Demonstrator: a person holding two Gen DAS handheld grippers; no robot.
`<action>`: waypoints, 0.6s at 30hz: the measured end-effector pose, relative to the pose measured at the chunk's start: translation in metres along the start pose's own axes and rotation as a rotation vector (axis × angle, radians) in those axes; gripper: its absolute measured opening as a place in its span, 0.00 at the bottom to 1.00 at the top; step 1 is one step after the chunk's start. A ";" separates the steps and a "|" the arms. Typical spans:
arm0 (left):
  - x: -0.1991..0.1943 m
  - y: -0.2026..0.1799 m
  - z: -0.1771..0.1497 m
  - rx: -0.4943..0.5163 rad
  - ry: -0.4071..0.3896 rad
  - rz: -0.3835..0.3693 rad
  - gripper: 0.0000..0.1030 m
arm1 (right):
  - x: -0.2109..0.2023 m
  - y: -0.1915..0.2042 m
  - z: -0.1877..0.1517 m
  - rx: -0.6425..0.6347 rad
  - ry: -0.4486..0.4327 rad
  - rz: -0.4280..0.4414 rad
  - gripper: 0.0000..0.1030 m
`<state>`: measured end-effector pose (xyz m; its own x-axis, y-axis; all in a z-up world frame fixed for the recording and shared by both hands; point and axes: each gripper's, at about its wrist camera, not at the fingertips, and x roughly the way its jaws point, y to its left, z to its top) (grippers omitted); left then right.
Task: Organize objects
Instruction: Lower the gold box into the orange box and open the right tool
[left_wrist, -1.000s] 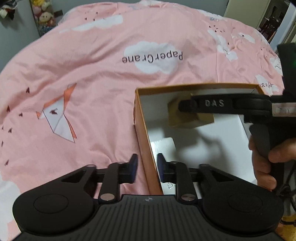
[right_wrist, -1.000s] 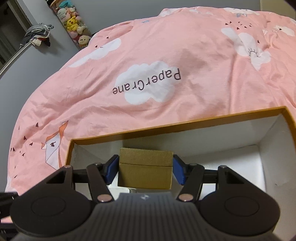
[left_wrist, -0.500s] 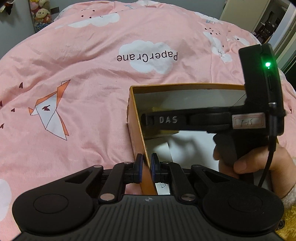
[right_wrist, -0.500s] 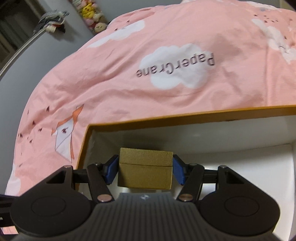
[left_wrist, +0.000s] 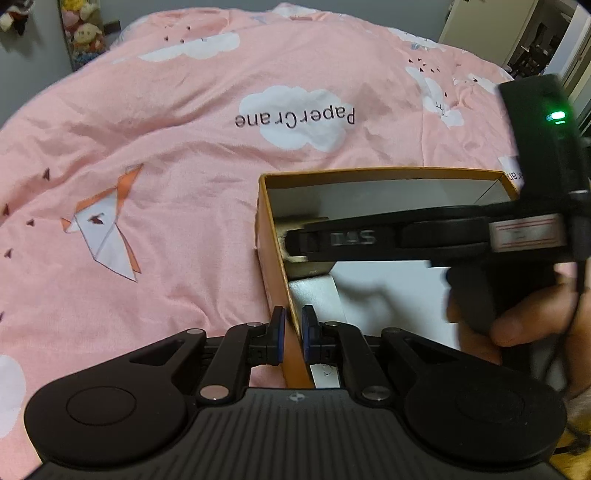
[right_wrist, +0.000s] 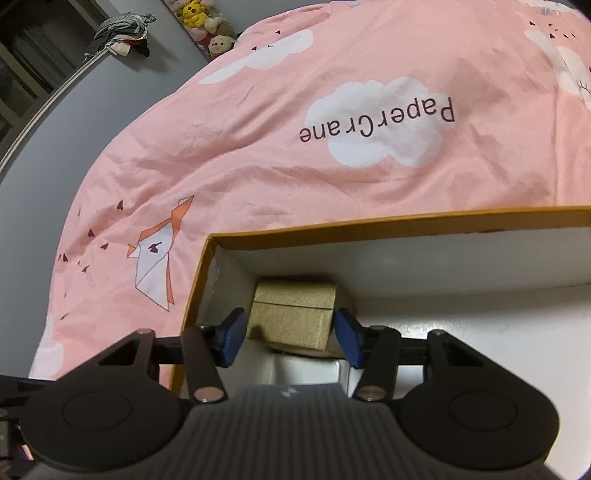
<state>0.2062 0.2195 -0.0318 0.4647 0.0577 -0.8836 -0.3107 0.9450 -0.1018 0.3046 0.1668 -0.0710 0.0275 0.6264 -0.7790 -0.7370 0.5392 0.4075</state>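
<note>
An open orange box with a white inside lies on the pink bed. My left gripper is shut on the box's left wall, one finger on each side. A small gold box sits in the far left corner of the orange box. My right gripper is open, with its blue pads just apart from the gold box's sides. In the left wrist view the right gripper's body reaches across the orange box and hides most of the gold box.
A pink bedspread with white clouds, a paper crane print and "PaperCrane" lettering covers the bed. A white insert lies on the box floor near the left wall. Plush toys sit by the grey wall beyond the bed.
My left gripper closed on the box's left wall. My right gripper carried the gold box into the far left corner and opened, letting it go.
</note>
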 end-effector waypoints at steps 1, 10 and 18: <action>-0.004 -0.002 -0.002 0.007 -0.018 0.013 0.11 | -0.008 0.000 -0.001 -0.014 -0.012 -0.009 0.54; -0.089 -0.043 -0.045 0.047 -0.296 -0.028 0.12 | -0.130 0.011 -0.057 -0.117 -0.148 -0.015 0.55; -0.109 -0.082 -0.107 0.044 -0.236 -0.180 0.15 | -0.215 -0.010 -0.158 -0.092 -0.176 -0.057 0.55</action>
<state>0.0925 0.1016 0.0238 0.6903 -0.0442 -0.7221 -0.1719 0.9595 -0.2231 0.1995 -0.0621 0.0171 0.1826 0.6893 -0.7011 -0.7893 0.5280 0.3135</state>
